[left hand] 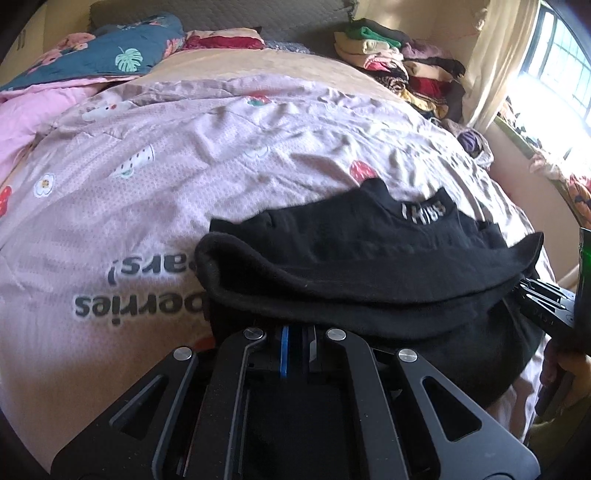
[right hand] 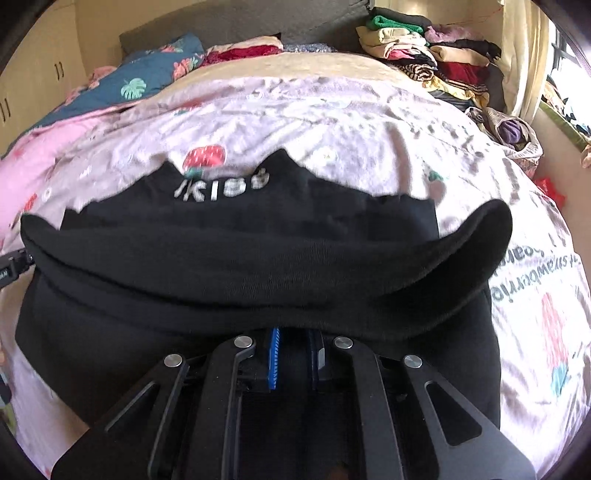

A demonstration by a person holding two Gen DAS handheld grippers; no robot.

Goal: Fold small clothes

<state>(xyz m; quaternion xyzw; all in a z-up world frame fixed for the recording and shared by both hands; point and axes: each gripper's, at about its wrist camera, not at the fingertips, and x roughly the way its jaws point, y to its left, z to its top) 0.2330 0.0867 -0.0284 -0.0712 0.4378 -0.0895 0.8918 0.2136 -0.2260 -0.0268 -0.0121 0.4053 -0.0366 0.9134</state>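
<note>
Black garment (left hand: pixel 369 266), small, knit, with white lettering at its far edge; lies on the bed over the pink strawberry-print sheet (left hand: pixel 184 155), its near hem lifted and doubled back over the rest; in the left wrist view it occupies the 3 to 5 o'clock part of the frame, in the right wrist view the centre.

Left tongs (left hand: pixel 297 334): jaws drawn close together, blue pad (left hand: pixel 283 350) showing, pinched on the near edge of the black garment at 6 o'clock of its own view; the fabric covers the fingertips.

Right tongs (right hand: pixel 295 338): jaws likewise narrow, gripping the near fold of the same garment (right hand: pixel 266 258) at 6 o'clock of its own view; fingertips hidden under the cloth; its body also shows at 3 o'clock in the left wrist view.

Surroundings: teal floral quilt (left hand: pixel 110 48) at 11 o'clock, touching a plain pink blanket (left hand: pixel 29 110) at 9 to 10 o'clock; stack of folded clothes (left hand: pixel 399 62) at 1 o'clock, by the cream curtain (left hand: pixel 495 62); bright window (left hand: pixel 561 66) at 2 o'clock; purple cloth (right hand: pixel 511 133) bundled at the bed's far right edge; grey headboard (right hand: pixel 240 22) at 12 o'clock; beige cupboard doors (right hand: pixel 33 85) at 10 o'clock in the right wrist view.
</note>
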